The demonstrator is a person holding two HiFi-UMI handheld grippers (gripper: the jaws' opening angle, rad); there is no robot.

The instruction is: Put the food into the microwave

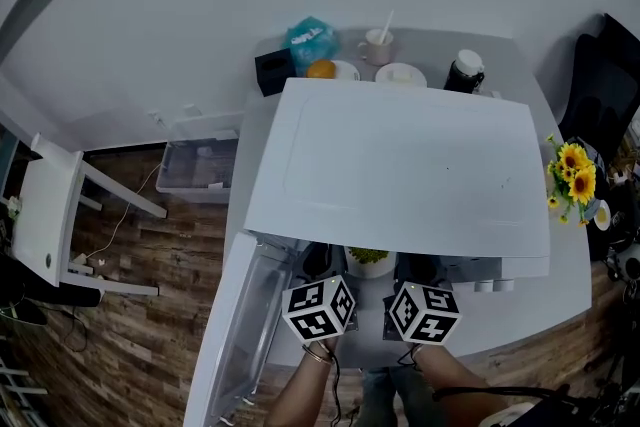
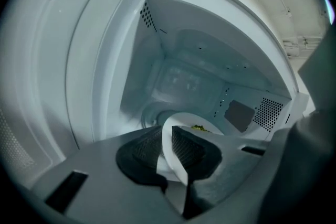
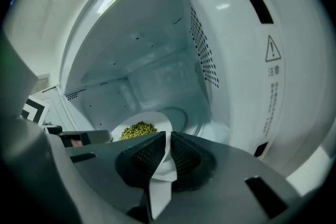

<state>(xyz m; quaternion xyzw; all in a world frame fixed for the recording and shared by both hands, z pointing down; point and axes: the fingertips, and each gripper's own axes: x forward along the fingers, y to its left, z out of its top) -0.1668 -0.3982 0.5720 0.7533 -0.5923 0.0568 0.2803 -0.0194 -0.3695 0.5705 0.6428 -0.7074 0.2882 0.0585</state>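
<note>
A white plate (image 1: 368, 267) of small green beans (image 1: 368, 256) is at the mouth of the open white microwave (image 1: 400, 165), held level between both grippers. My left gripper (image 2: 167, 140) is shut on the plate's left rim (image 2: 178, 123), with the beans (image 2: 198, 127) just showing beyond its jaws. On the opposite rim (image 3: 152, 118) my right gripper (image 3: 168, 147) is shut, and the beans (image 3: 137, 130) lie to its left. The cavity (image 3: 152, 71) and its glass turntable (image 3: 181, 114) lie right ahead. From the head view, the marker cubes of the left gripper (image 1: 320, 307) and right gripper (image 1: 423, 312) sit side by side before the opening.
The microwave door (image 1: 235, 335) hangs open to the left. Behind the microwave stand a teal tissue pack (image 1: 311, 39), an orange (image 1: 321, 69), a cup with a spoon (image 1: 377, 45) and a black-and-white bottle (image 1: 464, 71). Sunflowers (image 1: 572, 173) stand at the right; a plastic bin (image 1: 198, 165) is on the floor.
</note>
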